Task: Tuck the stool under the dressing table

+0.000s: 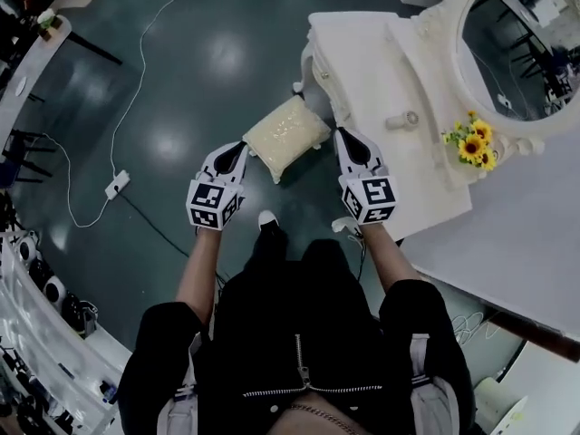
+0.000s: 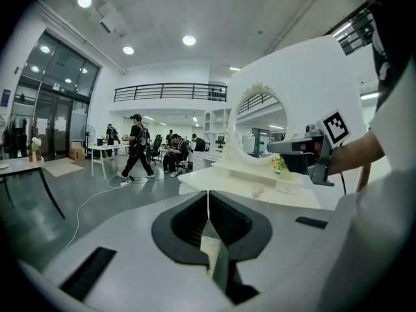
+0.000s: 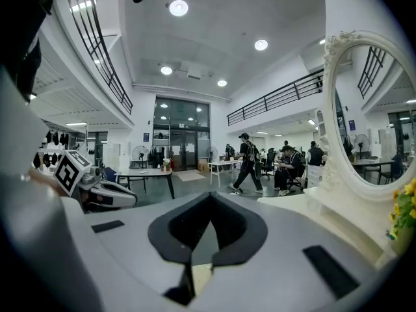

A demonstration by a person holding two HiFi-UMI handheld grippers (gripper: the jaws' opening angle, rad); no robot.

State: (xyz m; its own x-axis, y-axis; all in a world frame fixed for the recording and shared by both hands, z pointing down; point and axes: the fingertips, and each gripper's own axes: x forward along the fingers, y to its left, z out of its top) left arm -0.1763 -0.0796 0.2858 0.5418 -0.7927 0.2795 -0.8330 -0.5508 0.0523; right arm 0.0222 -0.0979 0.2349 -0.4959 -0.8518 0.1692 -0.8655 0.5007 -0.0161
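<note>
Source: round ceiling lamps (image 2: 189,40), recorded in both gripper views.
Head view: dimly exposed; pale glare patches are reflected on the floor (image 1: 172,143).
Edges: lines are bent by fisheye distortion; corners are blacked out.
Focus: nearest foreground is softened.

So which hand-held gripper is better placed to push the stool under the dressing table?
Probably the left hand-held gripper: it is at the stool on the side away from the dressing table, while the right hand-held gripper is on the table side.

One stool (image 1: 285,134), one dressing table (image 1: 381,80), one mirror (image 1: 521,43), two tools: left tool (image 1: 237,150), right tool (image 1: 349,140)
</note>
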